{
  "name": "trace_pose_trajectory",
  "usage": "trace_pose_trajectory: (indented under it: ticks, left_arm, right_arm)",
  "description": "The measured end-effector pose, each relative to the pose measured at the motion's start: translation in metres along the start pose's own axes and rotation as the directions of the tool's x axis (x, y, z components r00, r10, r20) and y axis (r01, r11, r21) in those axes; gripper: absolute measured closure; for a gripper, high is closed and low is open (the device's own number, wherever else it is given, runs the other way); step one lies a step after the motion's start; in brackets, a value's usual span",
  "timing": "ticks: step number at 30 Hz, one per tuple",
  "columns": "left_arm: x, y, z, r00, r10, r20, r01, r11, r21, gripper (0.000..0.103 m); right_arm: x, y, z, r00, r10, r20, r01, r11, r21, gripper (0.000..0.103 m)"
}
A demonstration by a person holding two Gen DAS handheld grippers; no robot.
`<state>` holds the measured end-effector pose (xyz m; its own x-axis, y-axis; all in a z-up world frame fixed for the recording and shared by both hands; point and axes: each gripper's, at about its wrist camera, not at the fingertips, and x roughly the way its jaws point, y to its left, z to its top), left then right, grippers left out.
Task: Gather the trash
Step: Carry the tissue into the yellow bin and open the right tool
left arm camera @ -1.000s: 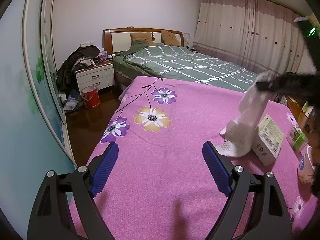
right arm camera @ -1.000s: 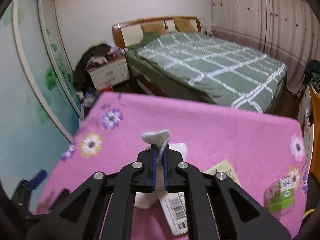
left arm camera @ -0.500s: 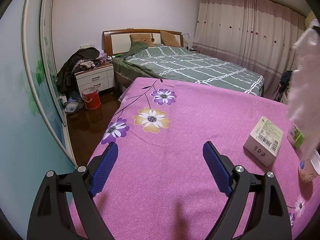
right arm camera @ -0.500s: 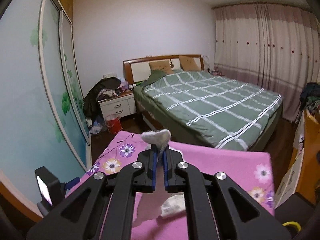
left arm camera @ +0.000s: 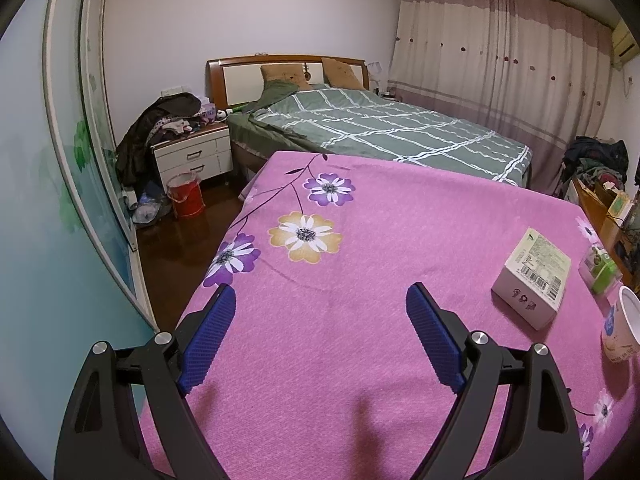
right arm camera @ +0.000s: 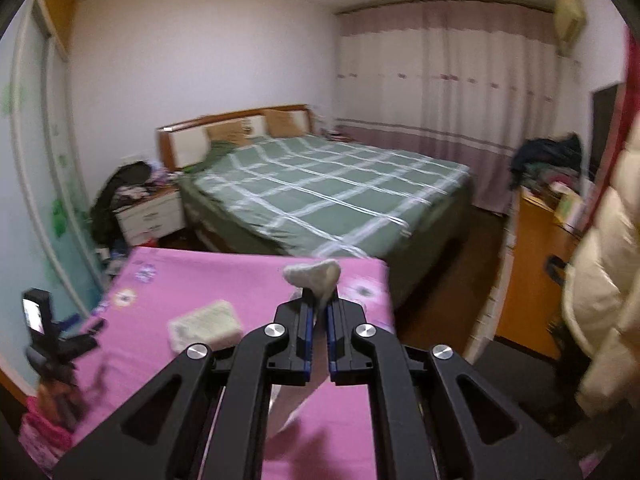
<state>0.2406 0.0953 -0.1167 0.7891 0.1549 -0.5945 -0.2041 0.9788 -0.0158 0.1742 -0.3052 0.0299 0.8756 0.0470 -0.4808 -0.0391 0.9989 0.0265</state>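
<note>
My right gripper (right arm camera: pixel 318 308) is shut on a white crumpled tissue (right arm camera: pixel 312 274), whose tail hangs below the jaws, high above the pink flowered cloth (right arm camera: pixel 248 276). My left gripper (left arm camera: pixel 320 320) is open and empty, low over the pink cloth (left arm camera: pixel 360 240). A white carton (left arm camera: pixel 532 278) lies on the cloth to the right of the left gripper; it also shows in the right wrist view (right arm camera: pixel 206 328). A small green-labelled container (left arm camera: pixel 600 270) and a paper cup (left arm camera: pixel 622 326) sit at the cloth's right edge.
A green checked bed (left arm camera: pixel 380 132) stands behind the table. A white nightstand (left arm camera: pixel 192 156) with clothes and a red bucket (left arm camera: pixel 184 196) are at the left. An orange cabinet (right arm camera: pixel 532 260) and a cream padded jacket (right arm camera: pixel 604 272) are at the right.
My right gripper has lifted the tissue off the cloth and swung to the right, out of the left wrist view. My left gripper has stayed still and open.
</note>
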Motion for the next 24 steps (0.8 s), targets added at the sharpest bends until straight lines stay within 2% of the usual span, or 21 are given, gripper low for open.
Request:
trace_pose_trajectory:
  ticks: [5,9,12,16,18,20,22,24]
  left_arm:
    - [-0.003,-0.008,-0.002,1.0,-0.002,0.009,0.002,0.999,0.035,0.017]
    - [-0.003,-0.017,-0.002,0.999,-0.03,-0.012,0.031,0.998,0.051,0.017]
    - [-0.007,-0.026,-0.003,0.996,-0.082,-0.043,0.084,0.996,0.036,0.017]
    - [-0.022,-0.048,0.0,0.991,-0.13,-0.031,0.131,0.99,0.052,0.017]
    - [-0.033,-0.062,0.002,0.987,-0.159,-0.016,0.16,0.985,0.072,0.017]
    - [-0.043,-0.076,0.004,0.983,-0.184,-0.006,0.184,0.978,0.099,0.017]
    - [-0.051,-0.09,0.003,0.977,-0.214,-0.006,0.213,0.969,0.124,0.017]
    - [-0.058,-0.106,0.001,0.969,-0.248,-0.016,0.247,0.957,0.154,0.017]
  right_arm:
    - [-0.002,-0.062,-0.032,0.992,-0.115,-0.059,0.118,0.991,0.063,0.098]
    - [-0.002,-0.111,-0.058,0.974,-0.202,-0.105,0.215,0.969,0.125,0.097]
    - [0.004,-0.14,-0.077,0.963,-0.225,-0.149,0.247,0.958,0.147,0.097]
    - [0.024,-0.159,-0.095,0.946,-0.239,-0.221,0.275,0.95,0.149,0.097]
    - [0.033,-0.164,-0.099,0.938,-0.239,-0.251,0.282,0.948,0.15,0.091]
    - [0.035,-0.171,-0.107,0.94,-0.229,-0.251,0.277,0.945,0.173,0.069]
    - [0.035,-0.175,-0.114,0.943,-0.223,-0.245,0.271,0.945,0.184,0.064]
    - [0.034,-0.178,-0.117,0.946,-0.216,-0.24,0.265,0.945,0.194,0.064]
